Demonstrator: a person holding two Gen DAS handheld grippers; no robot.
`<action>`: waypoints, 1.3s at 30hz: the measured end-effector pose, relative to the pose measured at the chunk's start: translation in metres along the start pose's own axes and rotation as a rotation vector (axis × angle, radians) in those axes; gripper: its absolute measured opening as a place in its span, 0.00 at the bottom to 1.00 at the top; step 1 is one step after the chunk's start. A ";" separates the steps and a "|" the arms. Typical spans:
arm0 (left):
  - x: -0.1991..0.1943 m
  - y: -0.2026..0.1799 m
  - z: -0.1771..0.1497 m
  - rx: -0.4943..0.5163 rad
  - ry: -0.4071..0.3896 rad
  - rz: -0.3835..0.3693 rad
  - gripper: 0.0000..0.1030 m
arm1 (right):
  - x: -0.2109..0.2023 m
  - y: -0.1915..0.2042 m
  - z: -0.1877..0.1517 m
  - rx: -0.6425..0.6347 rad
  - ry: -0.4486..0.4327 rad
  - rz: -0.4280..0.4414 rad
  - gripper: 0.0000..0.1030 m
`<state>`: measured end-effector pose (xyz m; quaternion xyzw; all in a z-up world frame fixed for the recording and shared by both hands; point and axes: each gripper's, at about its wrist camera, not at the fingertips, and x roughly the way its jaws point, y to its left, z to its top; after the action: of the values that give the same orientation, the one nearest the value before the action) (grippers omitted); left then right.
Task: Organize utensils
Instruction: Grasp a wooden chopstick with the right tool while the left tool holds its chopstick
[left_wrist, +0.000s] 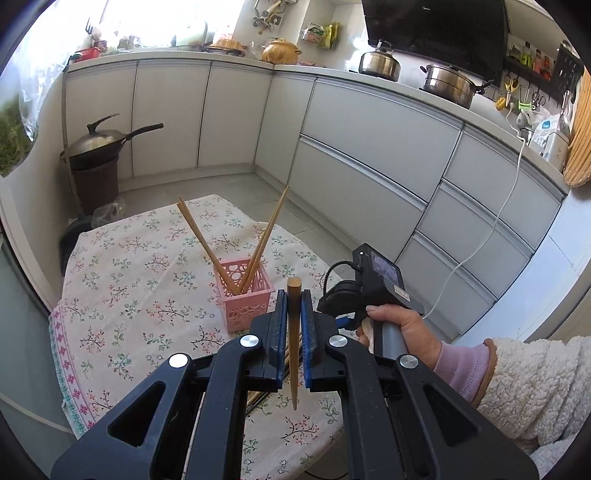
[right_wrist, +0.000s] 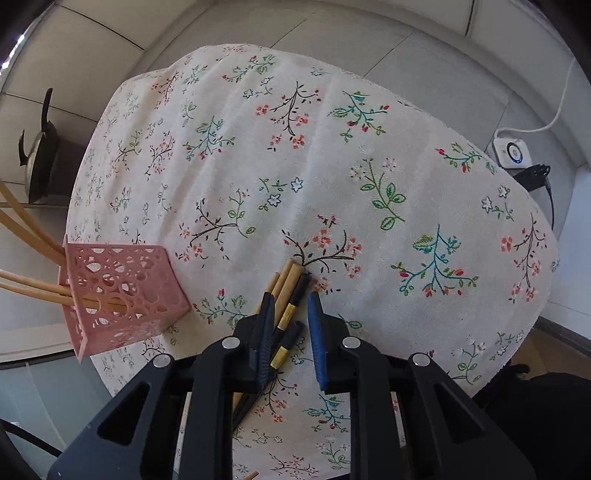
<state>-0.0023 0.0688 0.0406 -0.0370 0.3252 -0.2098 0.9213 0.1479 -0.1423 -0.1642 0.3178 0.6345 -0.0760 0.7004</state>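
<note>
My left gripper (left_wrist: 294, 295) is shut on a brown wooden chopstick (left_wrist: 294, 332), held above the table just right of the pink perforated holder (left_wrist: 245, 297). Several light chopsticks (left_wrist: 266, 236) lean out of the holder. My right gripper (right_wrist: 290, 299) is open, low over a pile of chopsticks (right_wrist: 291, 291), wooden ones and black ones with gold bands, lying on the floral tablecloth (right_wrist: 332, 147). The holder (right_wrist: 118, 291) stands to its left. The right gripper's body (left_wrist: 373, 284) shows in the left wrist view.
The small round table (left_wrist: 122, 266) drops off on all sides. White kitchen cabinets (left_wrist: 369, 140) run behind it. A wok on a stand (left_wrist: 96, 144) is at the far left. A white cable and a power adapter (right_wrist: 513, 153) lie on the floor at the right.
</note>
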 end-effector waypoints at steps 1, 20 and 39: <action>0.000 -0.001 0.000 0.002 0.000 -0.001 0.06 | 0.006 0.003 0.001 -0.008 0.015 -0.010 0.19; 0.000 0.002 0.001 -0.013 -0.003 -0.008 0.06 | -0.003 -0.016 0.004 -0.012 0.005 0.010 0.18; -0.001 0.013 0.003 -0.052 -0.007 0.011 0.06 | 0.023 0.007 0.006 0.022 -0.066 0.005 0.08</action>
<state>0.0036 0.0808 0.0405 -0.0598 0.3274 -0.1959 0.9224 0.1609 -0.1336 -0.1830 0.3244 0.6093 -0.0917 0.7177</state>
